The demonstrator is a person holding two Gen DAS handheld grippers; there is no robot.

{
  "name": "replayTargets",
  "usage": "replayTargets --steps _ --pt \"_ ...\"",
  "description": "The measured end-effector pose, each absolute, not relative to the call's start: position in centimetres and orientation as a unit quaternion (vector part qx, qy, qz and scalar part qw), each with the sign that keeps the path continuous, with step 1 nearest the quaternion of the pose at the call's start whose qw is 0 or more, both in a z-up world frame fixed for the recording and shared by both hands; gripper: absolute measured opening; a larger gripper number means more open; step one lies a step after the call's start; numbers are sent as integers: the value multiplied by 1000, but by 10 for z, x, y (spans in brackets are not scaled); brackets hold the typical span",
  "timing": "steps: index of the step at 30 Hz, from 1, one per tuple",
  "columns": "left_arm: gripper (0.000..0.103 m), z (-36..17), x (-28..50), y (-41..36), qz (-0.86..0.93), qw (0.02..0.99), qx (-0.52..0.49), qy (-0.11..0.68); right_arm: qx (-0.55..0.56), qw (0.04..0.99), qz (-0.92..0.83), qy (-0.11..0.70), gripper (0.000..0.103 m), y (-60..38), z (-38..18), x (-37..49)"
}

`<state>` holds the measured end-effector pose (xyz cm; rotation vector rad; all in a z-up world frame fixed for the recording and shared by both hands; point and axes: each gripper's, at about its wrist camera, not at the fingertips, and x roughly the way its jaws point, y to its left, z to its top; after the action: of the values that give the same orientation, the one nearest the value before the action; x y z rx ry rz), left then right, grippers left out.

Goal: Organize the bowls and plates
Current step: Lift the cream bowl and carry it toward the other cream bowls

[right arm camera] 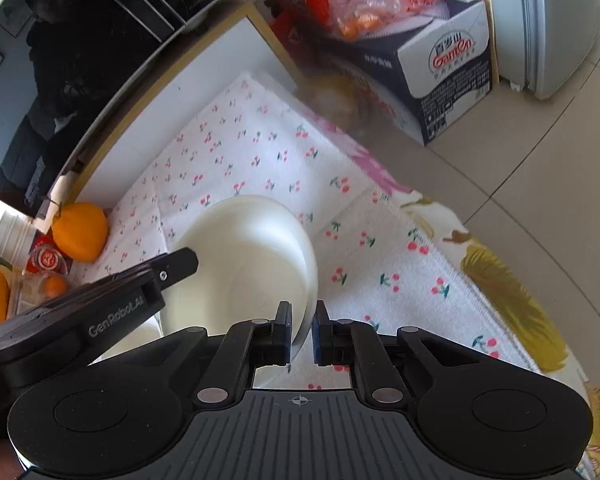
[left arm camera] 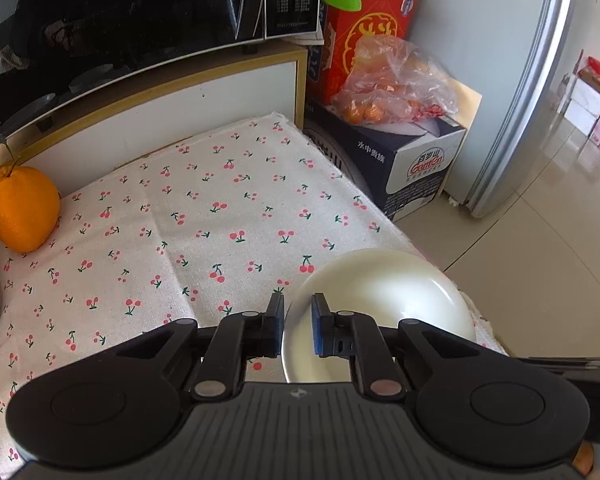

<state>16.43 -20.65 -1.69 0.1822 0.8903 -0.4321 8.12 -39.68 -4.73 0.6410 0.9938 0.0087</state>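
Left gripper point(left arm camera: 297, 330) pinches rim of one white bowl point(left arm camera: 384, 300); right gripper point(right arm camera: 301, 330) clamps opposite rim, bowl tilted above cherry-print cloth point(left arm camera: 203, 220). One large orange point(left arm camera: 23, 208) beside microwave point(left arm camera: 99, 20); one blue carton point(left arm camera: 400, 164) on floor.

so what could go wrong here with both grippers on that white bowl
1. The left gripper and right gripper each pinch only the thin rim of the white bowl; uneven pulling could twist it free.
2. The bowl sits near the edge of the cherry-print cloth, above tile floor; a slip could drop it.
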Motion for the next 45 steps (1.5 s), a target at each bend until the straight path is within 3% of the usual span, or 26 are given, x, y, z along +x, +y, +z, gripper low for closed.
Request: replayTargets --steps 13,45 --pt "12 3 141 -190 -206 889 26 407 281 868 14 409 11 -402 -23 76" --pt "12 1 79 -101 -144 883 -119 431 199 877 169 403 13 -344 -8 60"
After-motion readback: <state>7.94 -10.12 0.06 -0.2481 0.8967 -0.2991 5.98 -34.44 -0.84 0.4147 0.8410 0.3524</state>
